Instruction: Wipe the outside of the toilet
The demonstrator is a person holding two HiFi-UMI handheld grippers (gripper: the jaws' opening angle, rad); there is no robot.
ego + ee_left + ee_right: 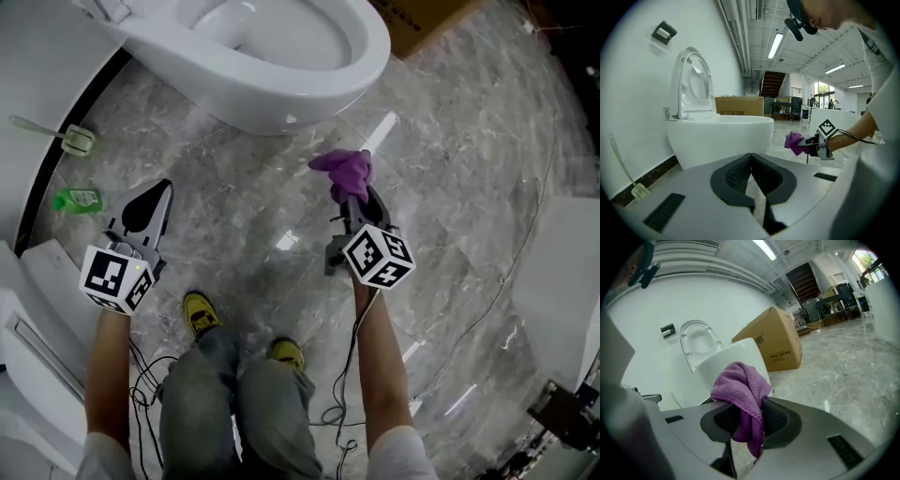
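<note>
**Presenting the cloth to the bowl wall**

The right gripper (747,417) clamps the purple cloth (740,387). The bunched end projects past the jaws, likely so that fabric rather than plastic meets porcelain. In the head view the gripper points toward 12 o'clock at the toilet (272,98), near its outer wall but apart from it. The left gripper (150,204), at 9 o'clock, has its jaws together on nothing.

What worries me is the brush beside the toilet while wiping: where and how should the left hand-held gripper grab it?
Probably the thin handle, partway up, above the head resting on the floor. Come from the room side, jaws across the handle, because it seems to lean on the wall behind. The left hand-held gripper is shut and must open first.
</note>
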